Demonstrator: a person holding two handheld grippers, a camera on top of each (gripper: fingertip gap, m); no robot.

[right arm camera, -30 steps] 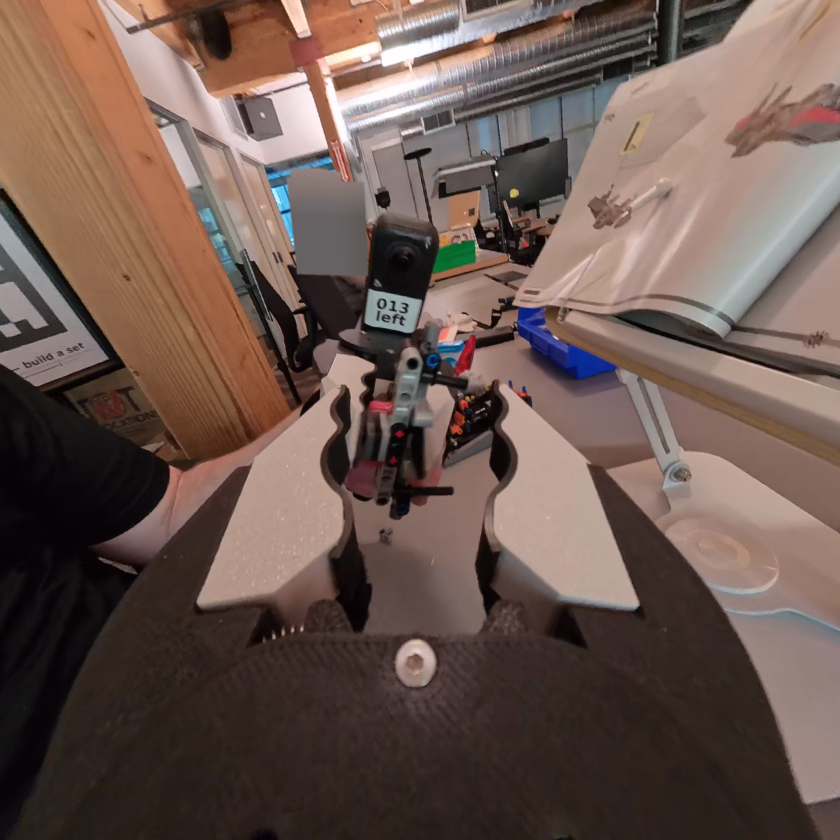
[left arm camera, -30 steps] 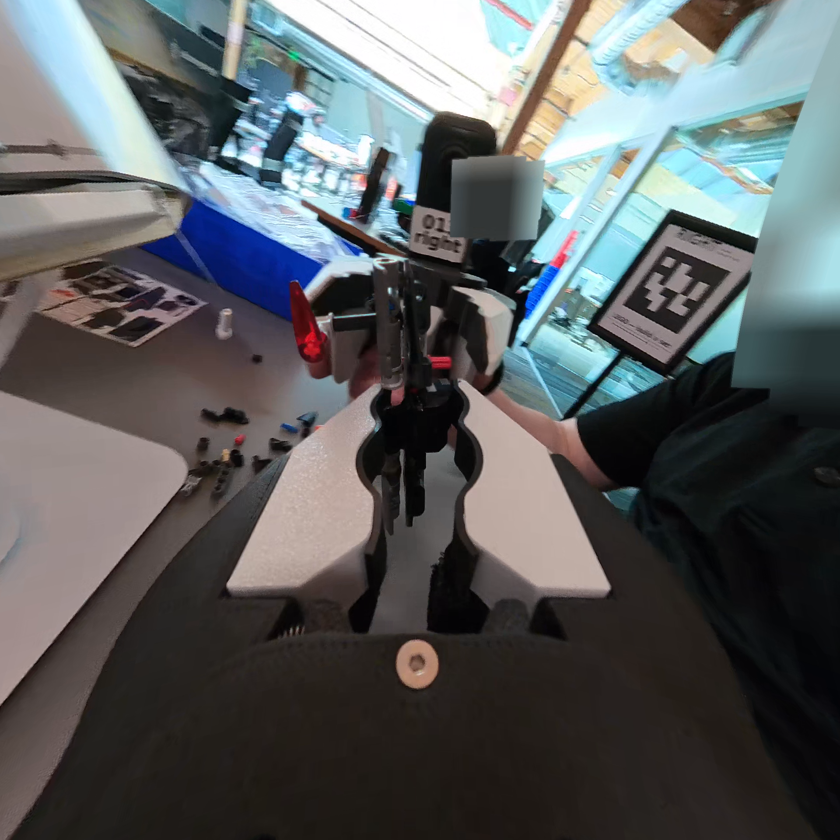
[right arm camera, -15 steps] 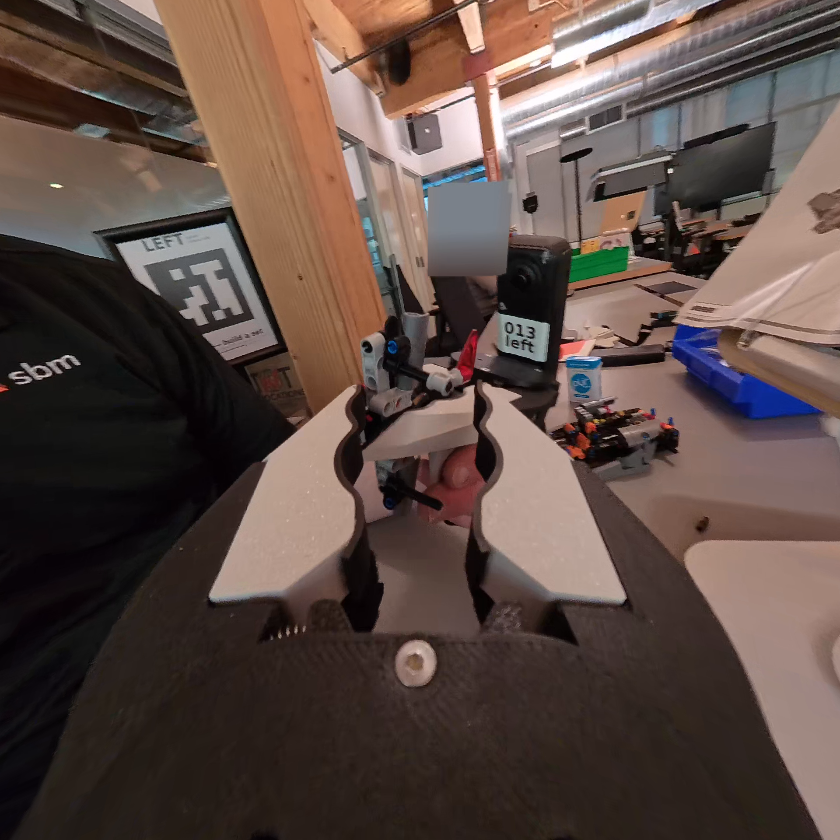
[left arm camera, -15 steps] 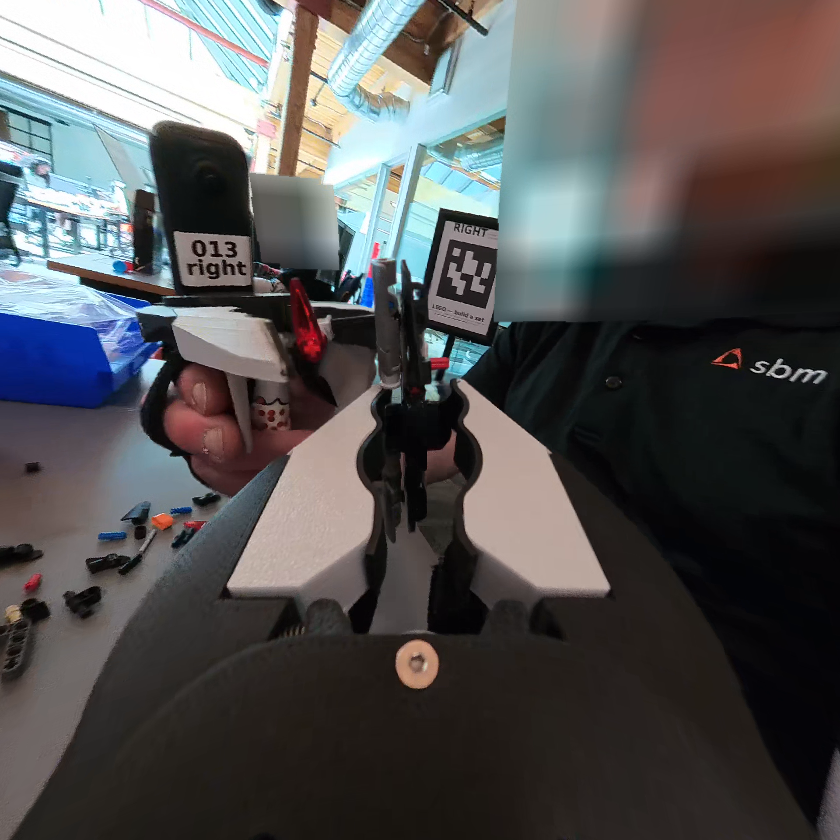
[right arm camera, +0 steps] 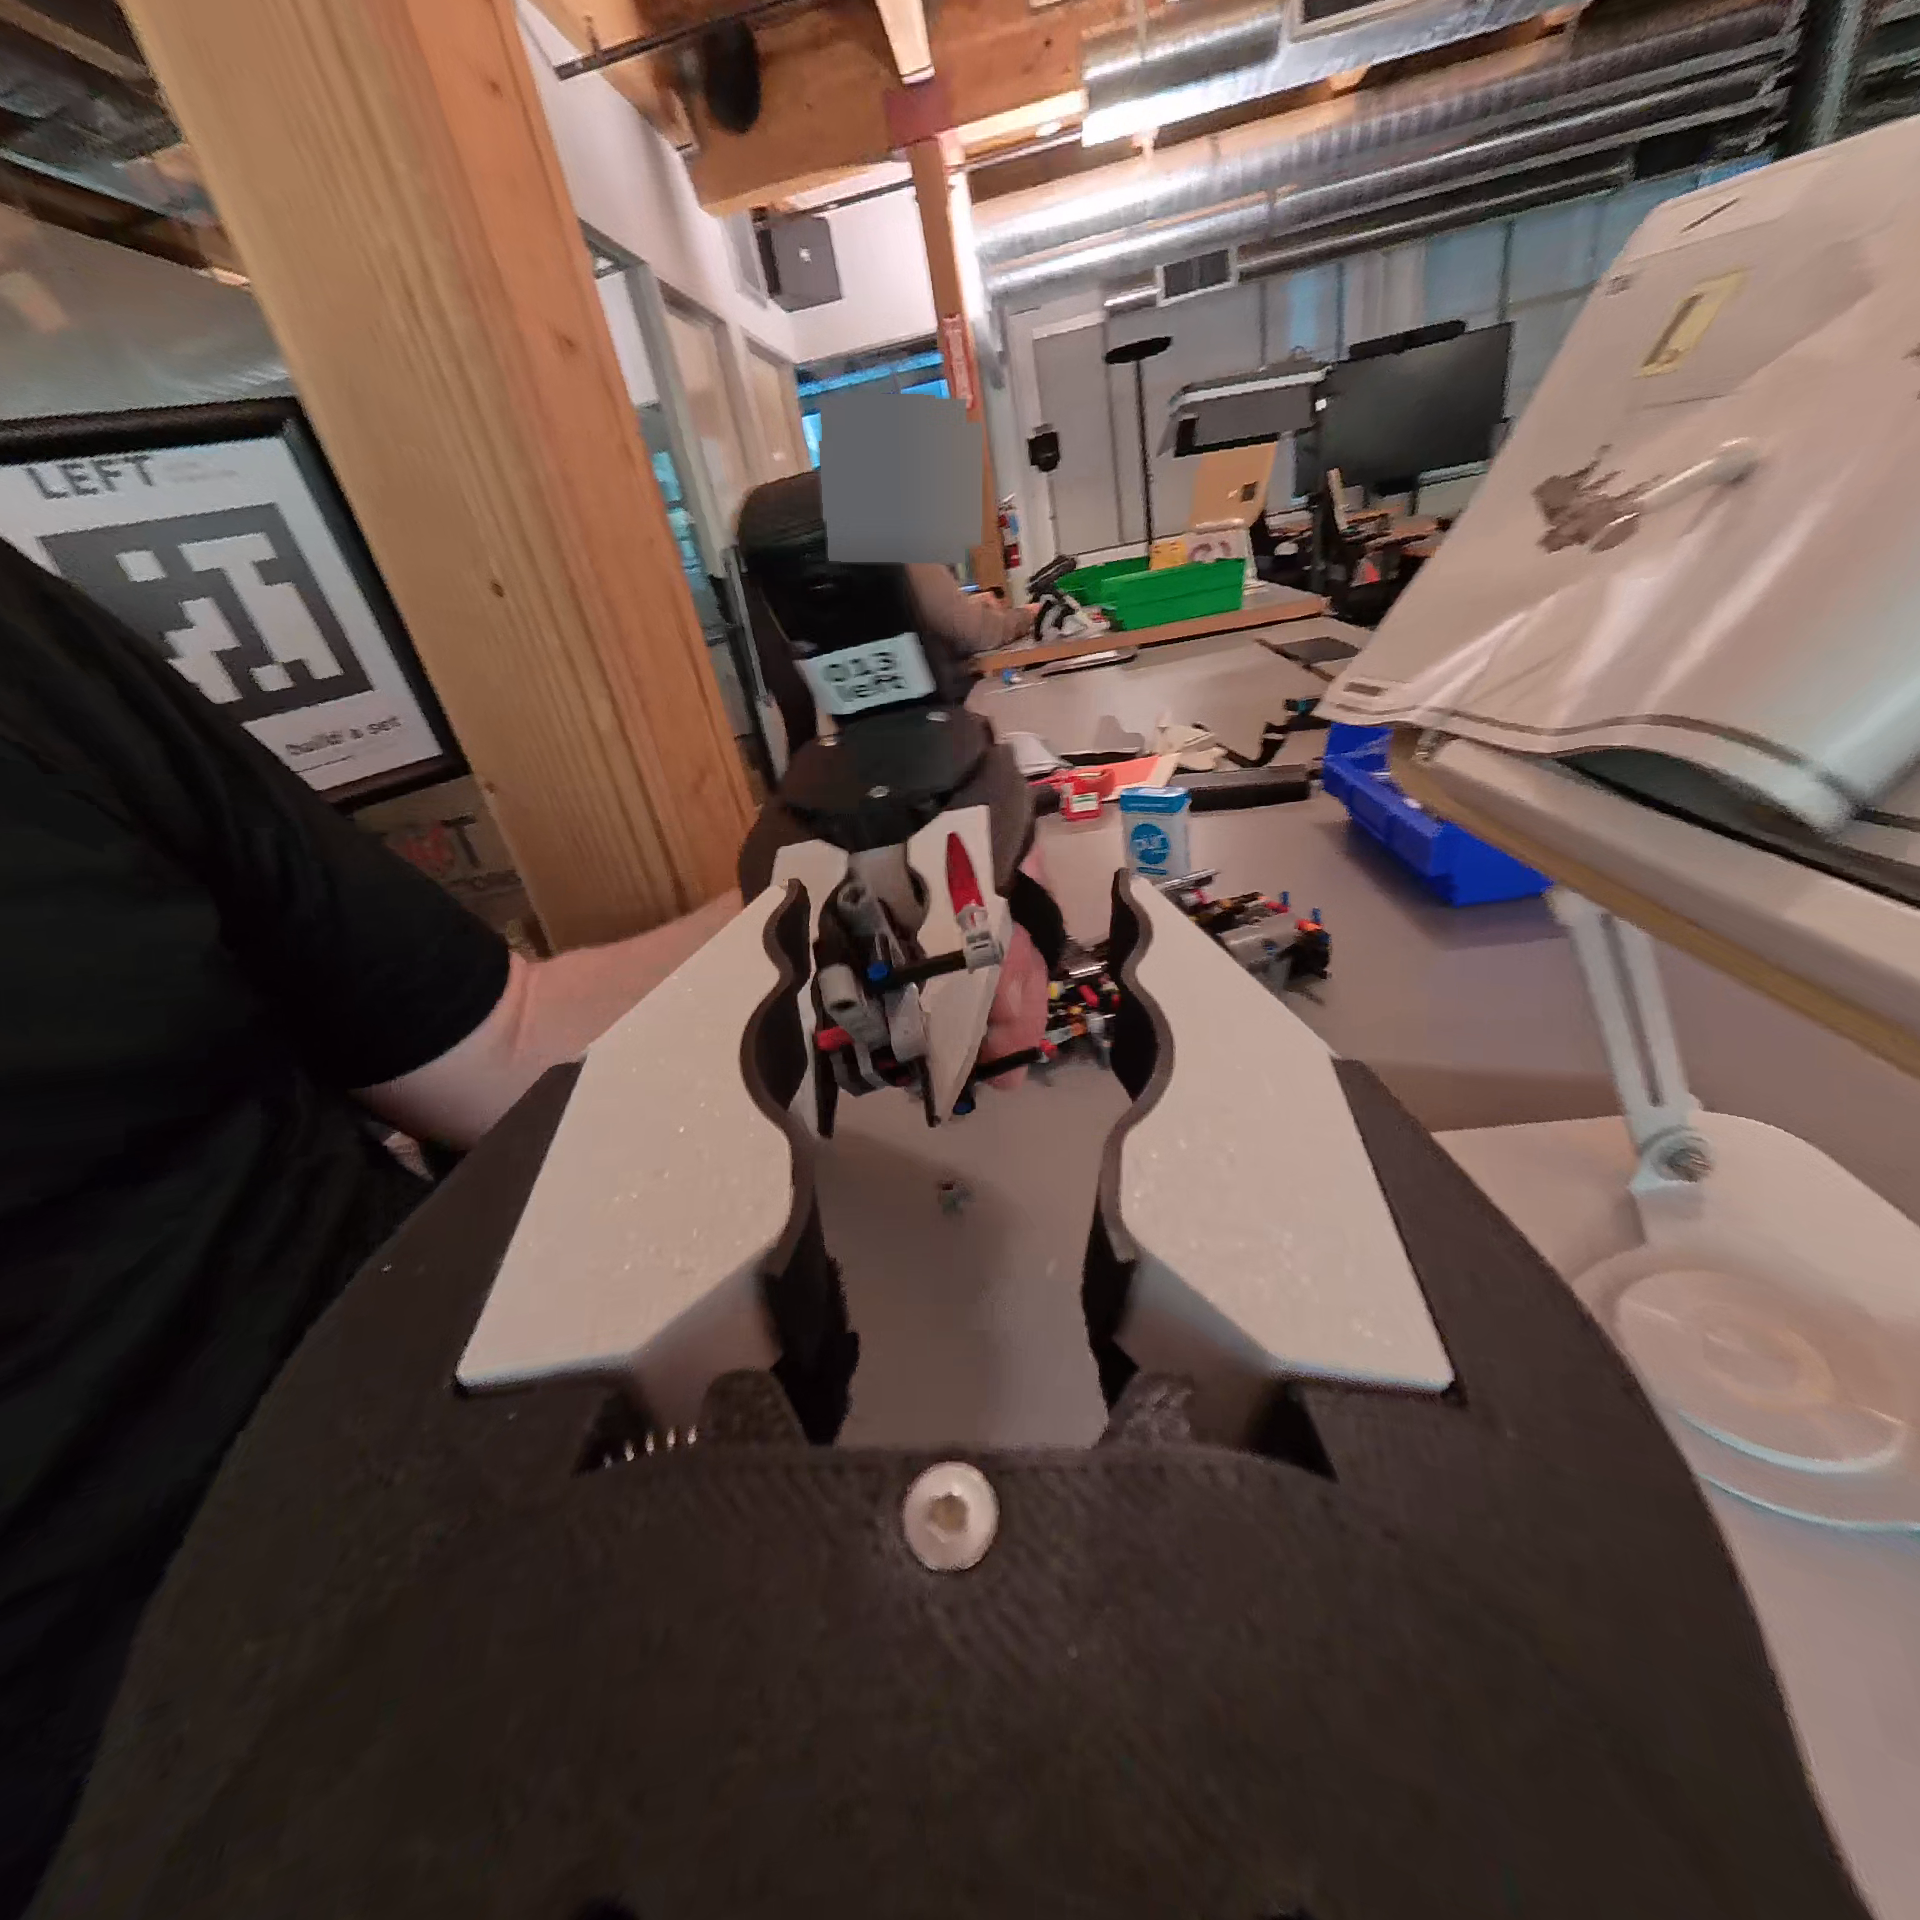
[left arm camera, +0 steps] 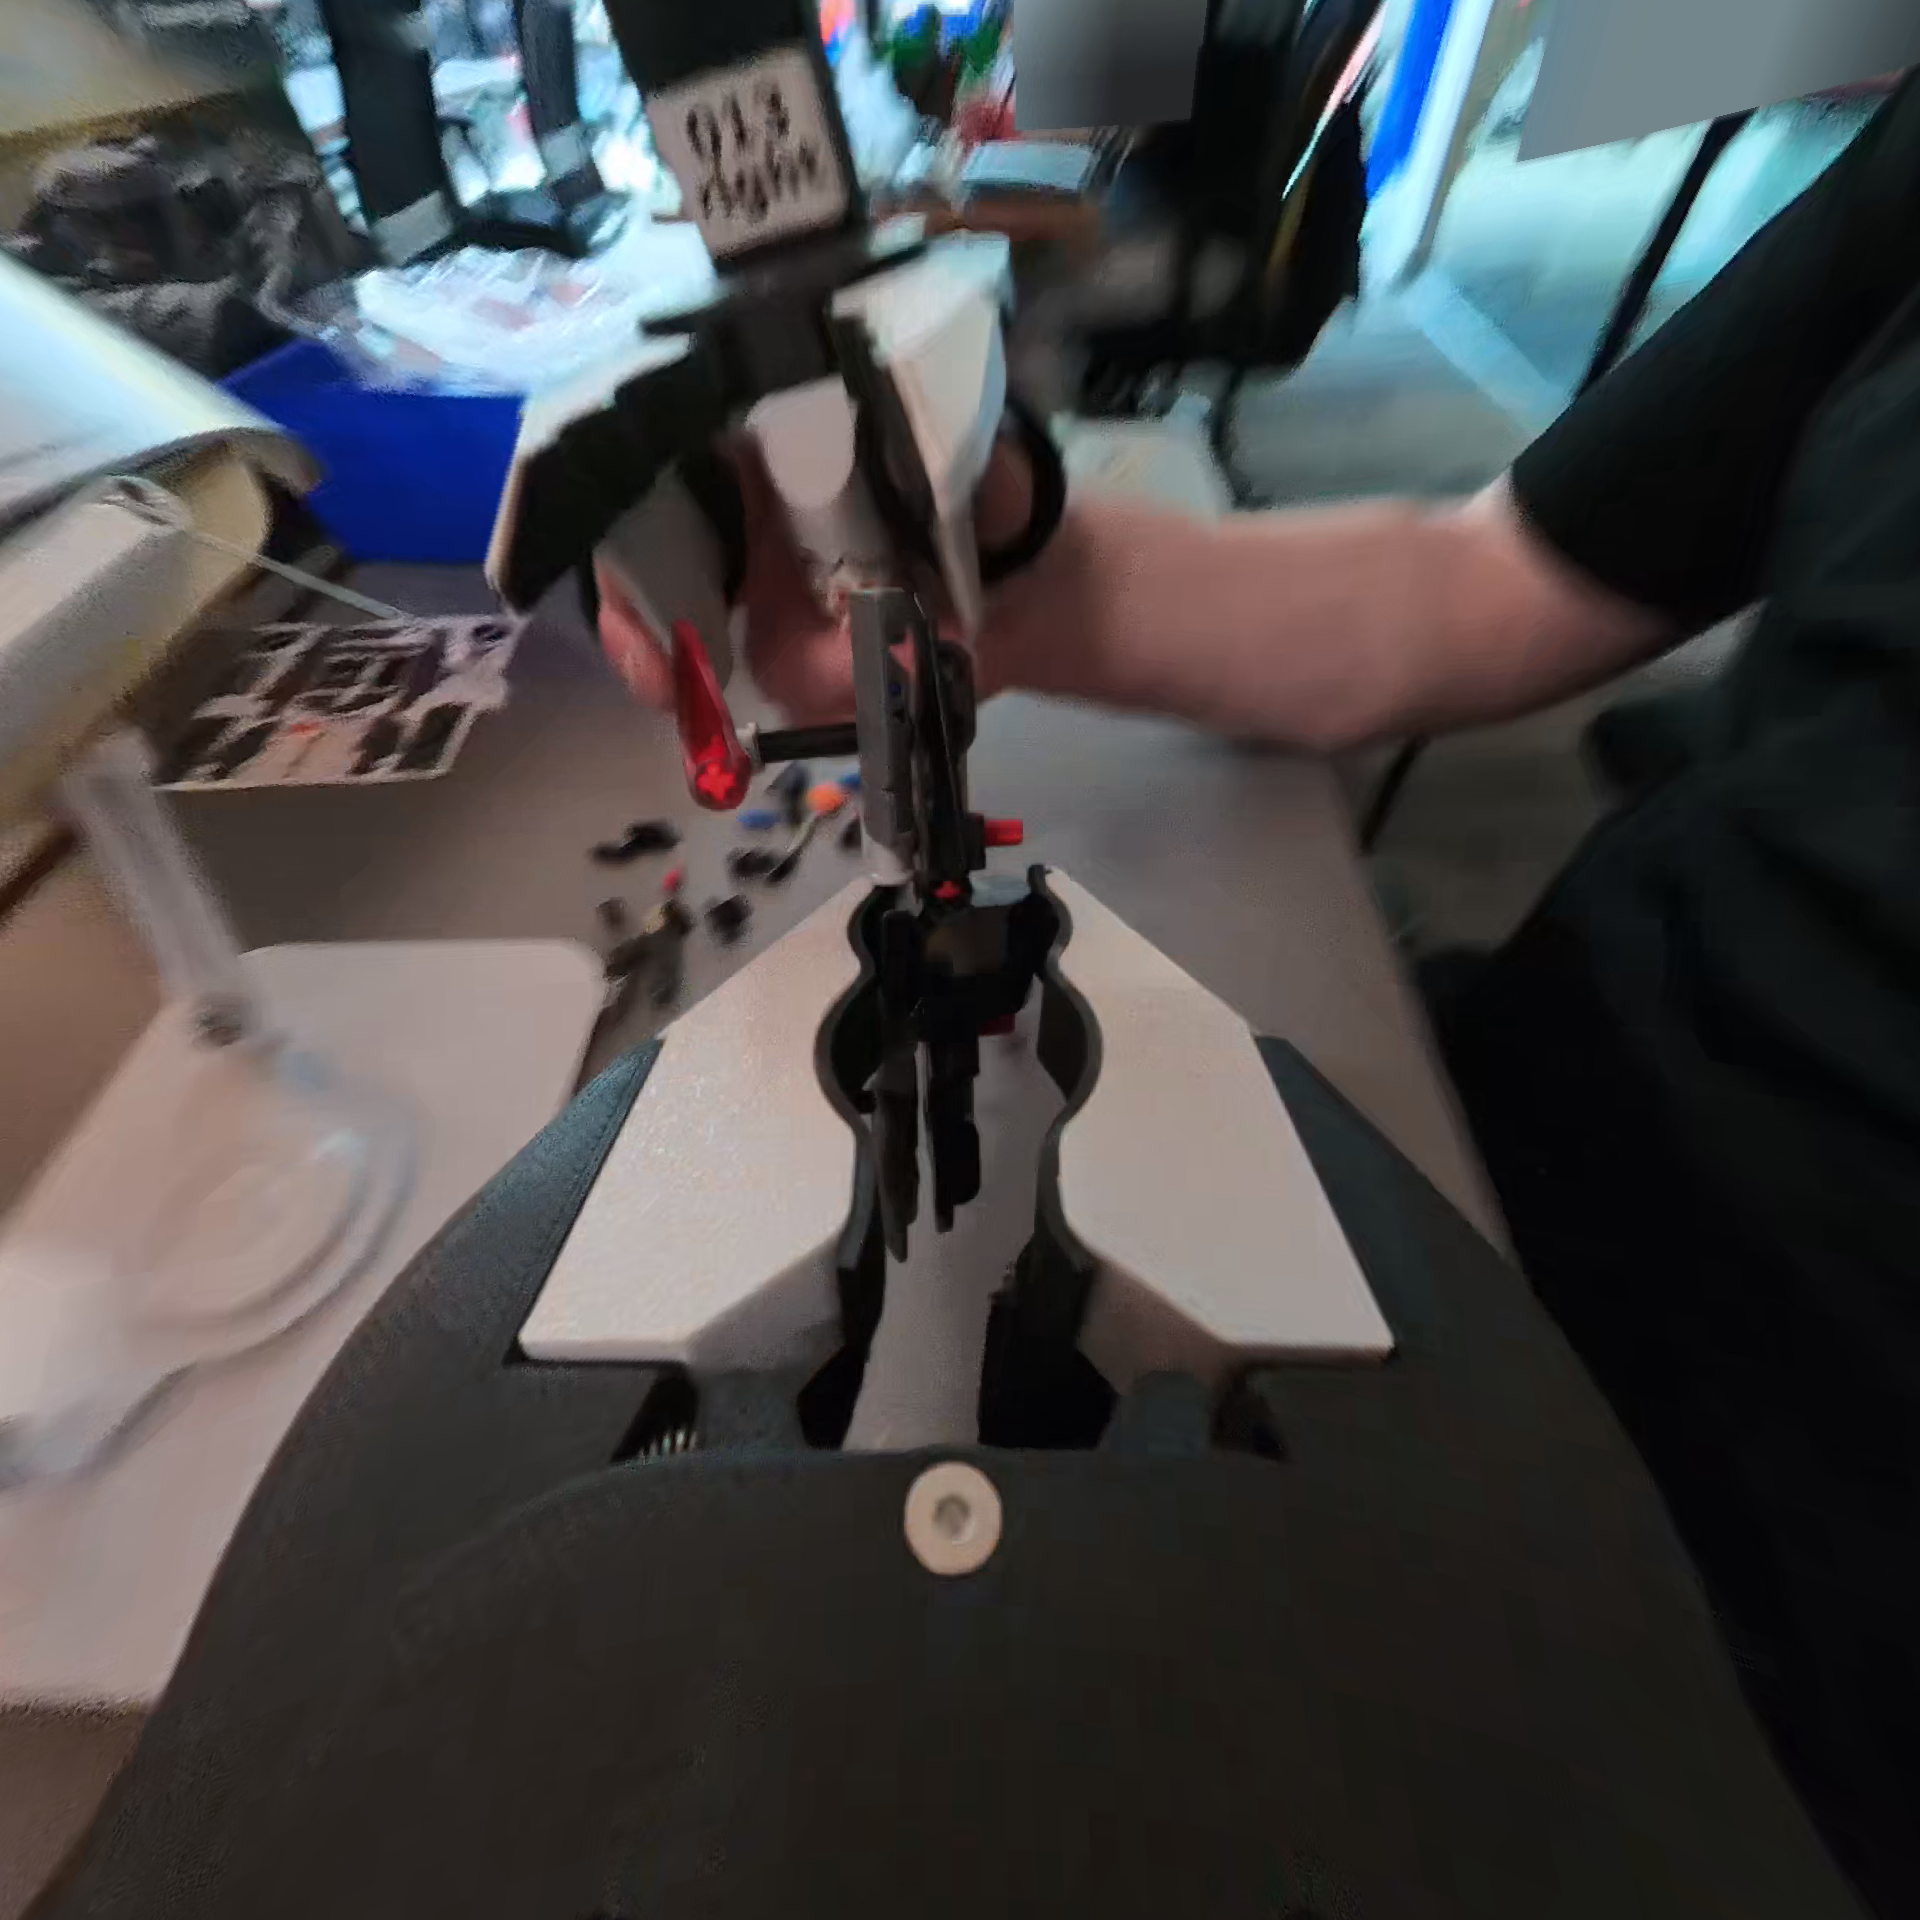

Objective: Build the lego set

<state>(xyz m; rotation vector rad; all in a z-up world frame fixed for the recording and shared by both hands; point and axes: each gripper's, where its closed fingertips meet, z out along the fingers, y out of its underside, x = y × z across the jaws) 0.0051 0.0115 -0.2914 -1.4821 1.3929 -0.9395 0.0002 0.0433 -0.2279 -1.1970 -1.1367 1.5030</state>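
Left tool (left arm camera: 951, 935) clenched on the lego assembly (left arm camera: 920, 831), dead centre of the left wrist frame, black lower half pinched between the white fingers (left arm camera: 727, 1122), grey beam and red blade piece (left arm camera: 707, 717) sticking up above them. Held clear of the counter (left arm camera: 1195, 790), not resting on anything. Right tool (right arm camera: 956, 997) released, gap wide, nothing between its fingers, facing the assembly from close by in the middle of the right wrist frame.

Risks from here, judged only from this pose:
- Grip sits low on a tall, thin build; any sideways push from the right tool likely to lever it round in the pinch or pop a joint.
- Red blade piece hangs out left on a thin black axle (left arm camera: 805, 740); a bump there could slide it off.
- Heavy blur across the left view: hard to judge alignment, so a closing right tool may catch the wrong beam.
- Anything dropped lands among loose parts (left arm camera: 675, 883) centre left and gets lost.
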